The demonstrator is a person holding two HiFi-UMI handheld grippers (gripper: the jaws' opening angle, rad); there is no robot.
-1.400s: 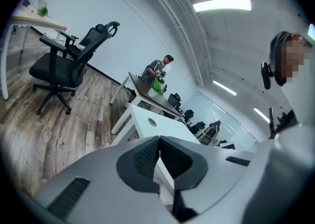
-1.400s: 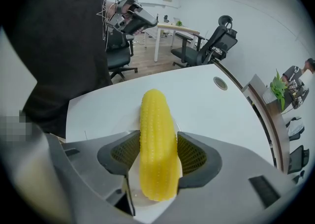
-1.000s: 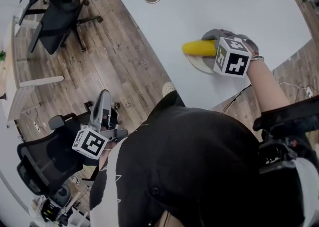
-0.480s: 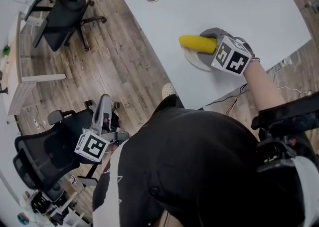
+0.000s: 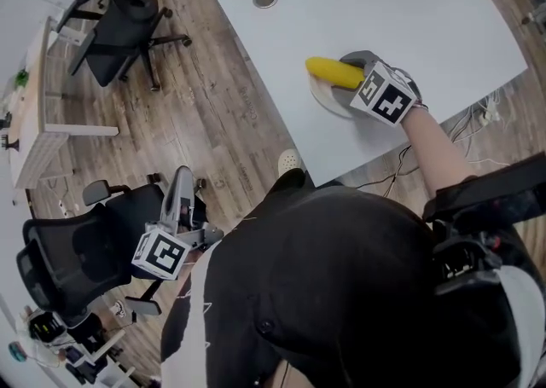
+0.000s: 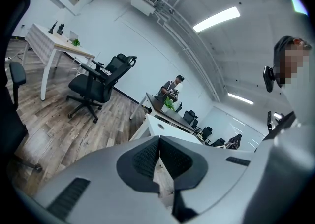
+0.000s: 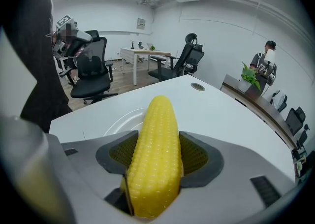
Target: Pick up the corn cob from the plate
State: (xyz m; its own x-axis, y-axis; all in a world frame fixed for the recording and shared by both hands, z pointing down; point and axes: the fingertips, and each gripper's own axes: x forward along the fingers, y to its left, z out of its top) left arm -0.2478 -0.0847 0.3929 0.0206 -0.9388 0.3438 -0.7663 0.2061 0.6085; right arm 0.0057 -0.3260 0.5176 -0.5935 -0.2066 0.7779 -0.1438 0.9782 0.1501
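Corn cob [image 7: 156, 119]: bright yellow, even rows of small kernels, tapering to a rounded tip. The right claw [image 7: 158, 161] is clamped on its thick end, with a dark ribbed pad pressing each side. The cob points away from the claw, over the white plate [image 5: 327, 98], which sits near the surface's [image 5: 384, 2] edge closest to the person. I cannot tell whether the cob clears the plate. The left claw [image 6: 158, 140] has its jaws pressed together and holds nothing. It is off the surface, over the wood floor [image 5: 213, 96].
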